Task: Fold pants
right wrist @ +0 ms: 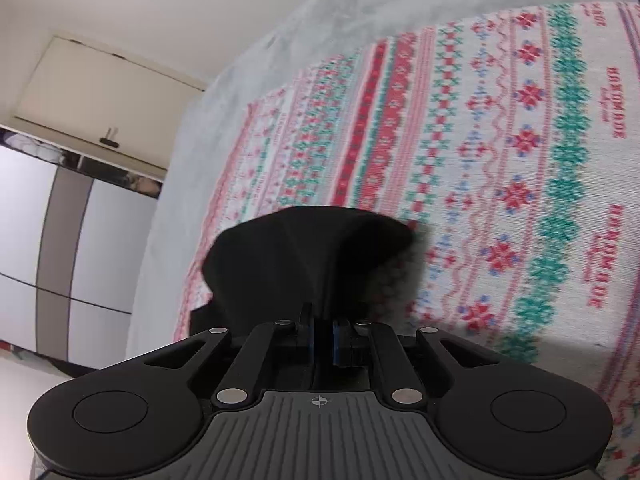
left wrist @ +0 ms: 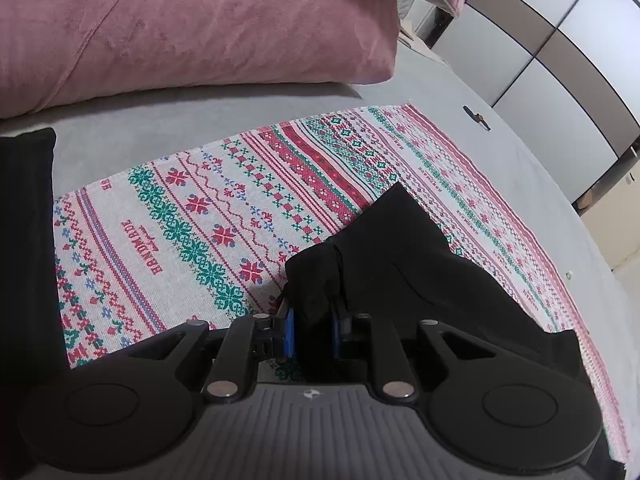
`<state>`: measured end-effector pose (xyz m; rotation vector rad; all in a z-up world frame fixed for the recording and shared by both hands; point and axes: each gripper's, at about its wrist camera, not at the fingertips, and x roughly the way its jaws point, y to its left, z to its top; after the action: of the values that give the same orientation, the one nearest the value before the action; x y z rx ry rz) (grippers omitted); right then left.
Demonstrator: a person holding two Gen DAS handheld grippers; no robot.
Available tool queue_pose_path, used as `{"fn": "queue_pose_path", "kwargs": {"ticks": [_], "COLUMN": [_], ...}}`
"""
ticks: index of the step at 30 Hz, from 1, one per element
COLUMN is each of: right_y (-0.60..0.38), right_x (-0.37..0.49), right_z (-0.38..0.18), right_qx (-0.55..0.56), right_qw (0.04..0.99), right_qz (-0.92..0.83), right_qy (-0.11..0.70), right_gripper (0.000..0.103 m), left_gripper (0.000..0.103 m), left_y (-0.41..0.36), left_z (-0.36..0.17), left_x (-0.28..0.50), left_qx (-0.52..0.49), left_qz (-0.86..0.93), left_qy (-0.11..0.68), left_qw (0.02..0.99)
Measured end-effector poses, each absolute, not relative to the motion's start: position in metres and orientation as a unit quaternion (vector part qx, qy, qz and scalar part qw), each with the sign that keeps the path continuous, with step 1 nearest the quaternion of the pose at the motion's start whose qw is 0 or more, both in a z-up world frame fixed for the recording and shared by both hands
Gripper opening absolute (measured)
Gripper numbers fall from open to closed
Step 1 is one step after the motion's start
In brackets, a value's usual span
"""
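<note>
The black pants (left wrist: 404, 252) hang bunched from my left gripper (left wrist: 313, 320), which is shut on a fold of the fabric above the patterned cloth (left wrist: 192, 216). The blue pads (left wrist: 289, 332) pinch the fabric. My right gripper (right wrist: 323, 338) is also shut on black pants fabric (right wrist: 304, 256), which drapes forward over the patterned cloth (right wrist: 500, 152). The right wrist view is blurred by motion. Another black piece (left wrist: 24, 216) lies at the left edge of the left wrist view; I cannot tell whether it belongs to the same pants.
The cloth lies on a grey bed (left wrist: 460, 92). A pink pillow (left wrist: 192, 28) is at the head. A small dark object (left wrist: 476, 117) lies on the bed to the right. A wardrobe (right wrist: 76, 232) stands beside the bed.
</note>
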<state>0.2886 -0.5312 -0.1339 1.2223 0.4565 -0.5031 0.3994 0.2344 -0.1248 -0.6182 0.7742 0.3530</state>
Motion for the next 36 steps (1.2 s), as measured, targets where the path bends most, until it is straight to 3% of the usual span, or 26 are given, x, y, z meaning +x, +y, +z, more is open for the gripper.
{"fn": "queue_pose_path", "kwargs": {"ticks": [2,5,8,10,12,14,17,20,23,24,25,32,34,36], "right_y": [-0.529,-0.494,-0.418,-0.364,-0.340,-0.348,-0.399,-0.450,-0.486,-0.494,-0.498,-0.486,-0.461,-0.415], "right_x": [0.290,0.282,0.285,0.297,0.314,0.331,0.337,0.324,0.305,0.299,0.295,0.282,0.286,0.291], "right_z": [-0.119,-0.065,-0.015,-0.018,-0.046,-0.076,-0.099,-0.105,-0.104,-0.102,-0.099,-0.046,-0.024,-0.003], "right_qx": [0.517,0.397,0.153,-0.046,-0.128,-0.111,0.033,0.198,0.340,0.373,0.390,0.357,0.279,0.133], "right_qw": [0.797,0.875,0.955,0.967,0.947,0.924,0.903,0.894,0.870,0.863,0.860,0.898,0.930,0.967], "right_qz": [-0.248,-0.252,-0.237,-0.217,-0.199,-0.200,-0.211,-0.197,-0.208,-0.213,-0.216,-0.207,-0.200,-0.185], "right_qy": [0.187,0.113,0.087,0.127,0.215,0.306,0.374,0.351,0.291,0.267,0.250,0.155,0.130,0.113], "right_gripper": [0.005,0.004,0.004,0.004,0.004,0.004,0.004,0.006,0.006,0.006,0.006,0.005,0.005,0.005], "left_gripper": [0.047,0.047,0.048,0.048,0.048,0.048,0.049,0.051,0.064,0.076,0.081,0.085,0.085,0.085], "left_y": [0.231,0.229,0.226,0.224,0.224,0.226,0.225,0.223,0.226,0.230,0.234,0.231,0.216,0.199], "left_z": [-0.125,-0.125,-0.125,-0.125,-0.125,-0.126,-0.126,-0.125,-0.123,-0.121,-0.119,-0.081,-0.070,-0.063], "left_x": [0.399,0.401,0.403,0.404,0.404,0.404,0.404,0.404,0.405,0.404,0.403,0.379,0.375,0.374], "left_qx": [-0.291,-0.280,-0.267,-0.256,-0.252,-0.254,-0.243,-0.236,-0.249,-0.262,-0.270,-0.236,-0.216,-0.198], "left_qz": [0.168,0.173,0.176,0.177,0.175,0.171,0.166,0.165,0.162,0.168,0.177,0.226,0.223,0.210], "left_qy": [0.371,0.372,0.375,0.377,0.378,0.379,0.381,0.385,0.400,0.406,0.409,0.351,0.331,0.321], "left_qw": [0.866,0.868,0.870,0.872,0.874,0.873,0.876,0.877,0.867,0.859,0.853,0.878,0.891,0.902]}}
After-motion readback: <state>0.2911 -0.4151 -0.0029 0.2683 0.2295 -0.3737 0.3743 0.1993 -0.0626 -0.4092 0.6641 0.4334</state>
